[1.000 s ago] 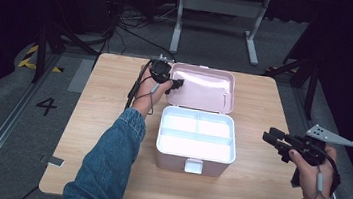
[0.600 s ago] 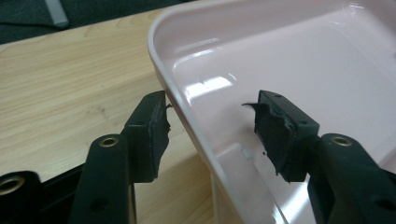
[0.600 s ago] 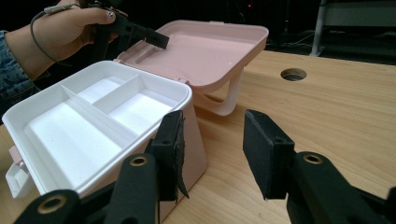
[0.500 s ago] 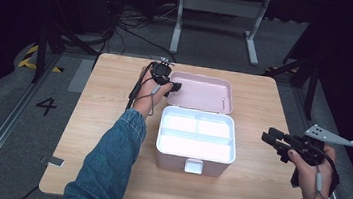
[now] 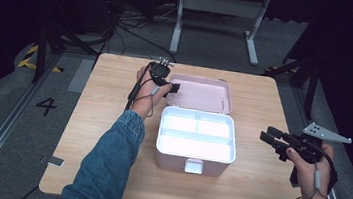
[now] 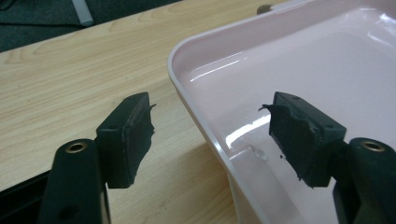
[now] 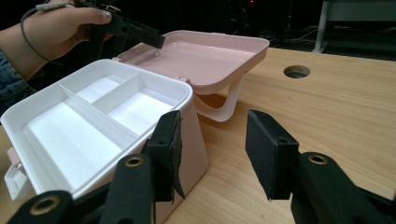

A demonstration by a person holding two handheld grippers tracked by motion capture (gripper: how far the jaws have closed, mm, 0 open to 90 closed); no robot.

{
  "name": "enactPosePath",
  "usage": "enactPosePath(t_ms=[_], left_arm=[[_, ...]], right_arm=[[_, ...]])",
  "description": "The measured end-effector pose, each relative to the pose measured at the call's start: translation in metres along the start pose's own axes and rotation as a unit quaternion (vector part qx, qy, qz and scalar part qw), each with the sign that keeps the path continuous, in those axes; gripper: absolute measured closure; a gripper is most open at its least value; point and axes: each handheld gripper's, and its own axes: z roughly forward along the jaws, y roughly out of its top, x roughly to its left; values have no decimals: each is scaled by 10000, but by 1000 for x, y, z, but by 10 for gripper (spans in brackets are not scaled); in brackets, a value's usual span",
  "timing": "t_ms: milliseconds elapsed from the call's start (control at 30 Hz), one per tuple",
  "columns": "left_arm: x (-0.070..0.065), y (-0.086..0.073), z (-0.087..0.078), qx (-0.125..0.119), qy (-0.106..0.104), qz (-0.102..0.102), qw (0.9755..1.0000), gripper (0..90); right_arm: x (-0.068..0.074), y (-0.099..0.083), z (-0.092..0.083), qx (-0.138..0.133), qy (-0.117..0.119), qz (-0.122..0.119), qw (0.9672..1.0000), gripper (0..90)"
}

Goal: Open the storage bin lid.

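The right gripper (image 7: 212, 151), jaws apart and empty, sits just beside the open box (image 7: 93, 121). Farther off, the left gripper (image 6: 210, 135) has just opened; its 2 jaws straddle the lid (image 6: 299, 70) rim without touching.

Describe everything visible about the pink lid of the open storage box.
The glossy pink plastic lid lies swung fully open behind the pink box with the white divided tray, its hollow inner side facing up, roughly level above the light wooden table. It has rounded corners, a raised rim and a pink carry handle hanging beneath. The left gripper straddles its near-left rim with jaws that have just opened, touching nothing.
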Motion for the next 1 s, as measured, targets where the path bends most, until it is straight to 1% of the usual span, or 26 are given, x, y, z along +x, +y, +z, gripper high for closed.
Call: enactPosePath(t_ms=[33,67,100,133,233,367,400,433,467,533,600,667,733,767,867,933,967,1000], left_arm=[[0,0,-4,-42,-23,18,10000,303],[0,0,-4,-42,-23,18,10000,300],[-1,0,-9,-109,-46,85,9999,300],[-2,0,-14,-166,-65,91,9998,298],[-6,1,-31,-344,-192,173,9991,291],[-12,2,-54,-551,-232,359,9976,284],[-14,2,-60,-602,-256,338,9973,282],[-16,3,-68,-672,-290,424,9964,281],[-17,2,-72,-698,-311,414,9962,278],[-20,2,-84,-728,-357,491,9955,275],[-24,0,-95,-770,-340,570,9948,274],[-26,-1,-106,-818,-374,688,9936,272],[-29,-3,-117,-886,-461,768,9920,273],[-30,-4,-121,-889,-545,833,9911,274],[-31,-8,-134,-890,-720,911,9892,277],[-31,-13,-143,-966,-647,993,9882,277],[-31,-15,-148,-973,-646,1034,9878,277],[-32,-17,-151,-989,-683,1001,9877,277]], right_arm=[[0,1,1,18,-5,7,10000,564],[0,1,1,18,-5,7,10000,564],[0,1,3,30,0,9,10000,560],[-1,2,6,46,19,-11,10000,558],[0,7,13,79,59,-69,9999,549],[0,14,19,89,115,-87,9999,543],[-1,15,20,78,125,-89,9999,543],[-1,17,21,77,124,-94,9998,541],[-1,20,23,71,156,-106,9998,541],[-1,22,27,63,189,-137,9997,538],[0,25,30,70,208,-166,9996,536],[0,28,34,83,245,-181,9995,535],[0,31,37,77,295,-185,9994,532],[0,32,38,78,311,-181,9993,530],[-1,37,41,75,359,-190,9991,526],[-1,40,43,58,388,-174,9991,523],[-2,41,44,51,413,-186,9990,522],[-2,41,44,59,419,-181,9989,521]])
